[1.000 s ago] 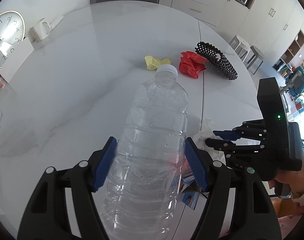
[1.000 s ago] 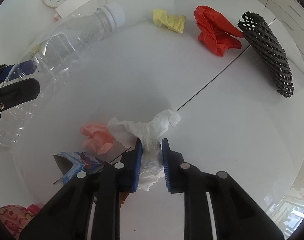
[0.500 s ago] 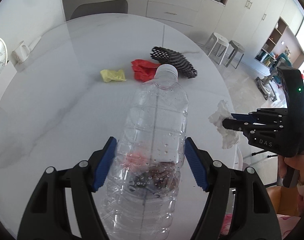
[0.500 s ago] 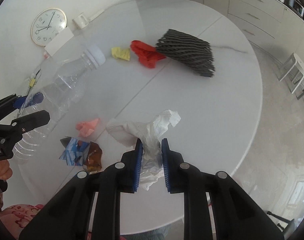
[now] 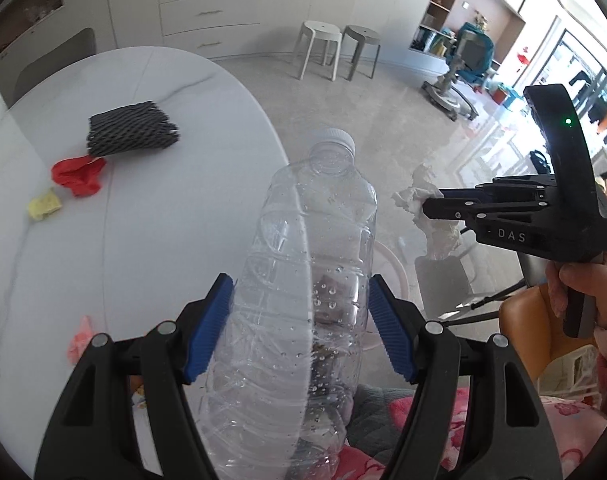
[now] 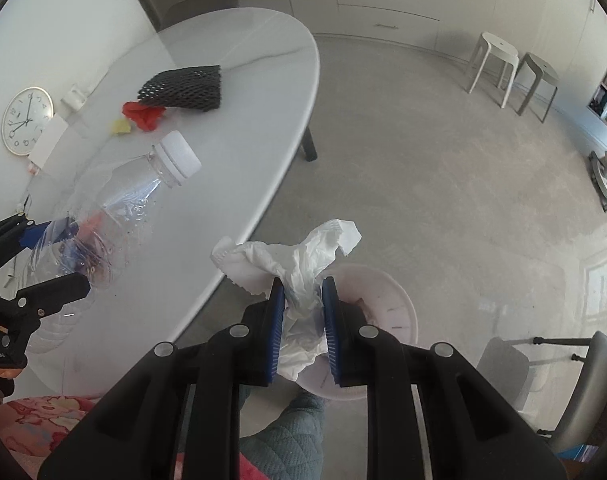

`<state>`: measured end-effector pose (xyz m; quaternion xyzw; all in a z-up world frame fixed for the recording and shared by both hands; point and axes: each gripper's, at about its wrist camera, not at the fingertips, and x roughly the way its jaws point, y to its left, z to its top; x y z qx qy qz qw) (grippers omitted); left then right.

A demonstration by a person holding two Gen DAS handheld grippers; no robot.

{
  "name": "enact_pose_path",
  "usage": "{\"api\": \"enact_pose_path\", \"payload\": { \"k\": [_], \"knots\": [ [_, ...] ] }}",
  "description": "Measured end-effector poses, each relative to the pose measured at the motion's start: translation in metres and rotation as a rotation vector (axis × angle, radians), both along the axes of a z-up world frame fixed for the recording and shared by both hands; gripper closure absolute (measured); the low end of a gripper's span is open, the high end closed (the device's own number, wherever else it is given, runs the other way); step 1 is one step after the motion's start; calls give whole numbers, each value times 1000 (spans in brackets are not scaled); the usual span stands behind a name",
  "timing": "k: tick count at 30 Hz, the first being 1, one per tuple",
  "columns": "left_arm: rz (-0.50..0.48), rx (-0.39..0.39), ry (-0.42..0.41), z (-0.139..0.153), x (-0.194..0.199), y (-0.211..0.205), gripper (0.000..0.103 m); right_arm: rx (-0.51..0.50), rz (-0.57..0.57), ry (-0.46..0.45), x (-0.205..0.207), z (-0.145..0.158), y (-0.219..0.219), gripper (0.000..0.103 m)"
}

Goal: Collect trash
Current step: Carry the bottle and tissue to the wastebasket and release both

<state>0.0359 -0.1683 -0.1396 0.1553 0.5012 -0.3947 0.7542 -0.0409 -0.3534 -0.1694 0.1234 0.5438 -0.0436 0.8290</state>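
Observation:
My left gripper (image 5: 301, 326) is shut on a clear plastic bottle (image 5: 315, 248) with a white cap, held over the table's right edge. My right gripper (image 6: 302, 314) is shut on a crumpled white tissue (image 6: 293, 258) and holds it above a pale pink bin (image 6: 387, 308) on the floor beside the table. The bottle (image 6: 119, 204) and left gripper (image 6: 43, 258) show at the left of the right wrist view. The tissue (image 5: 417, 196) and right gripper (image 5: 429, 203) show at the right of the left wrist view.
On the white oval table (image 5: 143, 208) lie a black foam net (image 5: 131, 130), red paper (image 5: 79, 174), a yellow scrap (image 5: 43, 208) and a pink scrap (image 5: 79, 342). A clock (image 6: 25, 120) leans at the wall. Two stools (image 6: 511, 68) stand on the floor.
Both grippers have swung right, off the table top towards the floor side. The tissue now hangs over the pink bin. The bottle is carried along to the table's edge.

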Motion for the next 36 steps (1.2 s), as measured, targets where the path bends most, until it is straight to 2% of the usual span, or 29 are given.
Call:
{"api": "enact_pose_path", "payload": {
  "k": [6,12,13,15,16,18,23,29,34,35,36],
  "knots": [
    [-46,25,28,-12,-22,-39,36,34,-17,54,-27,-39,-28,82],
    [-45,68,34,-19,-34,-52,36,76,25,94,-31,-86,-35,81],
    [-44,75,35,-20,-36,-52,36,82,31,102,-29,-92,-34,79],
    [-43,90,41,-25,-40,-54,36,106,44,115,-27,-104,-33,61],
    [-43,99,44,-27,-41,-55,36,113,45,119,-27,-106,-34,56],
    [-45,115,51,-33,-46,-57,36,103,34,116,-28,-106,-36,39],
    [-65,144,82,-48,-53,-68,36,78,-18,93,-39,-93,-50,26],
    [-111,182,109,-67,-61,-89,36,81,-93,62,-55,-75,-77,25],
    [-135,225,146,-87,-52,-113,35,70,-117,35,-61,-62,-89,24],
    [-129,232,144,-89,-49,-117,33,69,-118,31,-62,-60,-90,24],
    [-119,238,136,-91,-46,-121,26,69,-118,28,-63,-59,-91,24]
  ]
}}
